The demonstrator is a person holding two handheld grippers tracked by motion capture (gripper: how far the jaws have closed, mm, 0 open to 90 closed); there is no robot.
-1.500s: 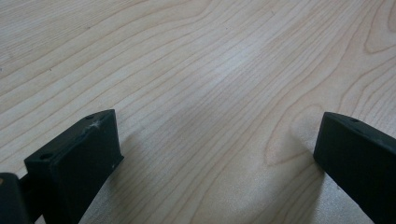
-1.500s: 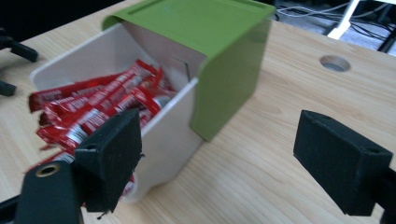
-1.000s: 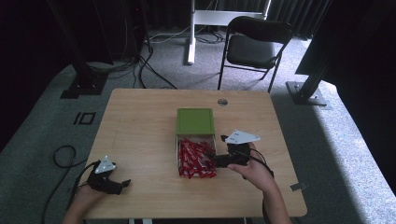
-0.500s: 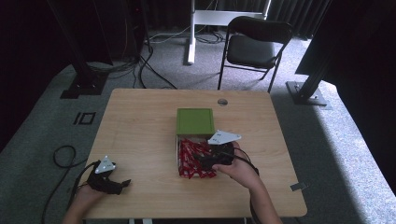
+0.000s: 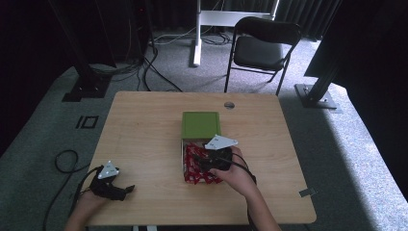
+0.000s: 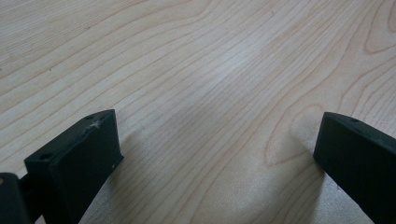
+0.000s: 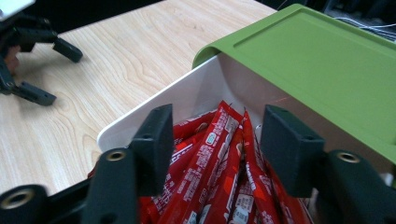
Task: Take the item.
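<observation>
A white box (image 5: pixel 183 166) holds several red snack packets (image 5: pixel 194 155), and its green lid (image 5: pixel 200 124) is slid back over the far half. My right gripper (image 5: pixel 202 162) reaches into the box from the right. In the right gripper view its jaws (image 7: pixel 217 140) have just been closing and stand half-narrowed with red packets (image 7: pixel 215 158) between them. The pads do not visibly press on them. The white box wall (image 7: pixel 177 100) and the green lid (image 7: pixel 317 60) lie just beyond. My left gripper (image 5: pixel 126 191) rests open on the table's near left, with bare wood between its jaws (image 6: pixel 217 149).
The wooden table (image 5: pixel 144 130) has a round grommet hole (image 5: pixel 229 105) near its far edge. A black chair (image 5: pixel 262 45) stands behind it. A cable loop (image 5: pixel 65 161) lies on the floor at the left. The left gripper (image 7: pixel 53 72) appears far off in the right gripper view.
My right gripper has moved left from beside the box to over the red packets, and its jaws have narrowed. The left gripper has kept still.
</observation>
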